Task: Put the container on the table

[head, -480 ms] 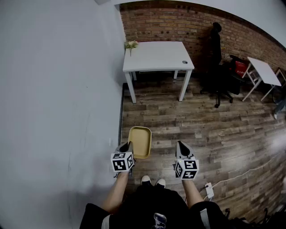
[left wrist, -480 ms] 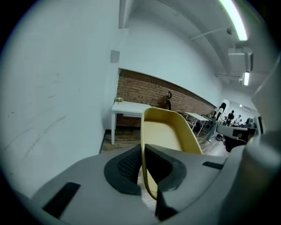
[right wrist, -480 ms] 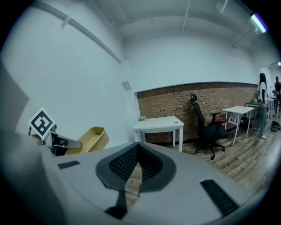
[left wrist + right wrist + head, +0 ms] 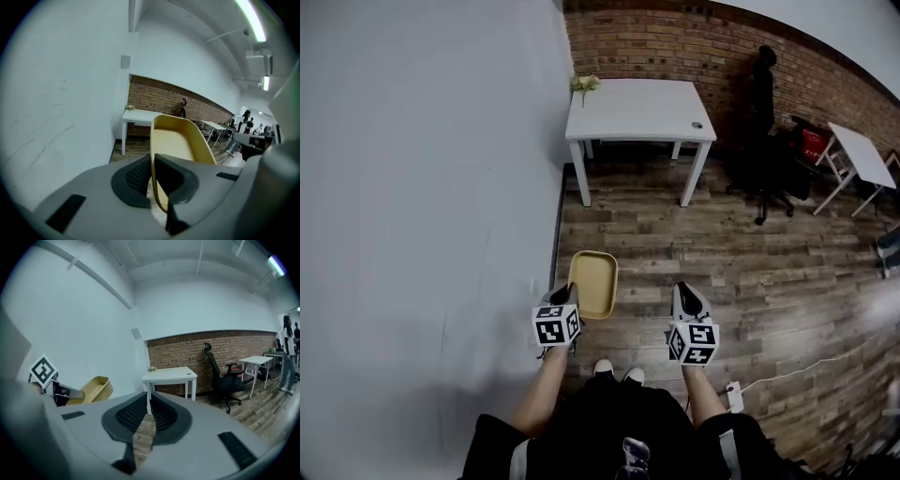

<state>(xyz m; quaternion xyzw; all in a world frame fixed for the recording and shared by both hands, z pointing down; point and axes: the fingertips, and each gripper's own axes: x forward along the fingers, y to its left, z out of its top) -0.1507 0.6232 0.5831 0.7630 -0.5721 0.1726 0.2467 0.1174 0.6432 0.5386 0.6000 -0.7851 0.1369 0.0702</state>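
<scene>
A shallow yellow container (image 4: 592, 283) hangs in the air in front of me, held by its near rim in my left gripper (image 4: 565, 298), which is shut on it. From the left gripper view the container (image 4: 180, 145) stretches away from the jaws, its wall pinched between them. My right gripper (image 4: 686, 302) is beside it to the right, shut with nothing between its pads (image 4: 149, 414). The right gripper view catches the container (image 4: 93, 390) at its left. A white table (image 4: 639, 109) stands ahead against the brick wall.
A small bunch of flowers (image 4: 584, 84) and a small dark object (image 4: 697, 125) lie on the table. A black office chair (image 4: 766, 141) and a second white table (image 4: 860, 152) stand to the right. A grey wall (image 4: 422, 206) runs along my left. A white power strip (image 4: 737, 397) lies by my feet.
I have moved a little forward towards the white table; the container stays held in the left gripper and both grippers keep their pose.
</scene>
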